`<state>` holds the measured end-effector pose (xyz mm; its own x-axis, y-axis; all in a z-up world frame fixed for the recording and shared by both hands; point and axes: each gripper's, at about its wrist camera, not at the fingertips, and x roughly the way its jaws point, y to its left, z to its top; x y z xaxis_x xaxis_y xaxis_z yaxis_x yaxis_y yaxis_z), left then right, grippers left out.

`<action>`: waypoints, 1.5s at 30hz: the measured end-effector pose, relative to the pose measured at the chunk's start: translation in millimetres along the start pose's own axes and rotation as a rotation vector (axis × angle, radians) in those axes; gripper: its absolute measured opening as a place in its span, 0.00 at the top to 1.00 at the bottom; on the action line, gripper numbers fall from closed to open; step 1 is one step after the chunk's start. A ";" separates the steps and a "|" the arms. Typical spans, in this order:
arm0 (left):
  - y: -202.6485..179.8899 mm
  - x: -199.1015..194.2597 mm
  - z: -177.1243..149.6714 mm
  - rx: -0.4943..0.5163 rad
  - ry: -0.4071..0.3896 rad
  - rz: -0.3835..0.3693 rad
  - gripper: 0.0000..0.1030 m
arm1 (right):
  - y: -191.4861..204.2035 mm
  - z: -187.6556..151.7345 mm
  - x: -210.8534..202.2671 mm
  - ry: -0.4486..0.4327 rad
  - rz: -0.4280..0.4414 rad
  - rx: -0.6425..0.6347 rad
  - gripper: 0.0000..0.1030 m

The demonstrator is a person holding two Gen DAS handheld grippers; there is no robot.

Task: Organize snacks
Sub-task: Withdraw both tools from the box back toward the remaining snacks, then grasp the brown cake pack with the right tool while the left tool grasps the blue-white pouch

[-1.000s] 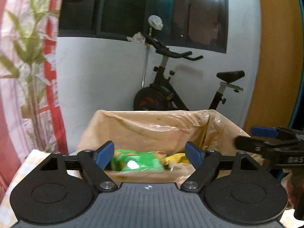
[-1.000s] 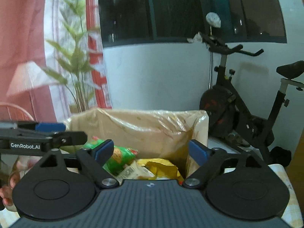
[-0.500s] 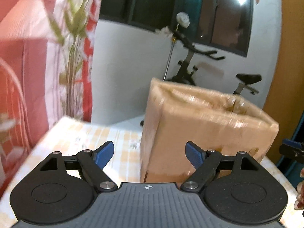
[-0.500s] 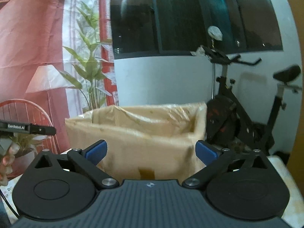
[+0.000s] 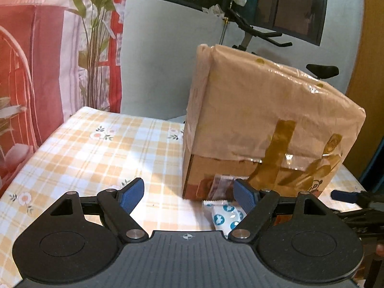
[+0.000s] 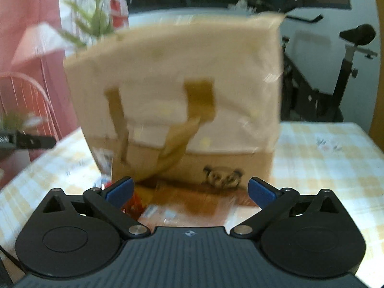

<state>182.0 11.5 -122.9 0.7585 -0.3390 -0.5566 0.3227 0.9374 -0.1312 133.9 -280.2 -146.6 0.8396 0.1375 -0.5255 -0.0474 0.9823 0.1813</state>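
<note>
Standing on the checked tablecloth (image 5: pixel 100 148), a tall cardboard box (image 5: pixel 268 110) lined with clear plastic and strapped with brown tape fills the middle of both views and hides most of the exercise bike (image 6: pixel 345 72) behind it; a red and pink curtain (image 5: pixel 36 55) and a leafy plant (image 5: pixel 96 24) sit to the left, and a dark window runs along the top. The snacks lie on the cloth at the foot of the box: in the left wrist view a white packet with blue round prints (image 5: pixel 225 216) lies just in front of the box, close by the inner side of one blue pad, and a small dark sachet (image 5: pixel 222 187) leans against the carton's lower edge. The left gripper (image 5: pixel 188 193) has its fingers spread apart with nothing pressed between them. In the blurred right wrist view, the right gripper (image 6: pixel 189 189) stands spread at its widest, its jaws having just been opening, and empty; below it lie a brownish flat packet (image 6: pixel 199 204) and a red-orange wrapper (image 6: pixel 133 206), too smeared to identify.
</note>
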 end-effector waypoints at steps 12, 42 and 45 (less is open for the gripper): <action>3.7 8.7 -15.6 -0.018 0.058 0.010 0.20 | 2.2 -16.7 43.6 0.156 -0.022 0.039 0.00; -56.8 86.0 -30.2 0.089 0.195 0.003 0.21 | -26.6 -42.8 8.0 0.022 0.014 -0.005 0.13; -59.1 92.3 -34.8 0.086 0.197 0.015 0.46 | -26.7 -42.8 8.0 0.022 0.015 -0.005 0.13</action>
<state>213.2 -72.4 -195.0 0.6409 -0.2945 -0.7089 0.3654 0.9292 -0.0556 118.8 -299.9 -191.2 0.8266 0.1550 -0.5410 -0.0625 0.9807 0.1855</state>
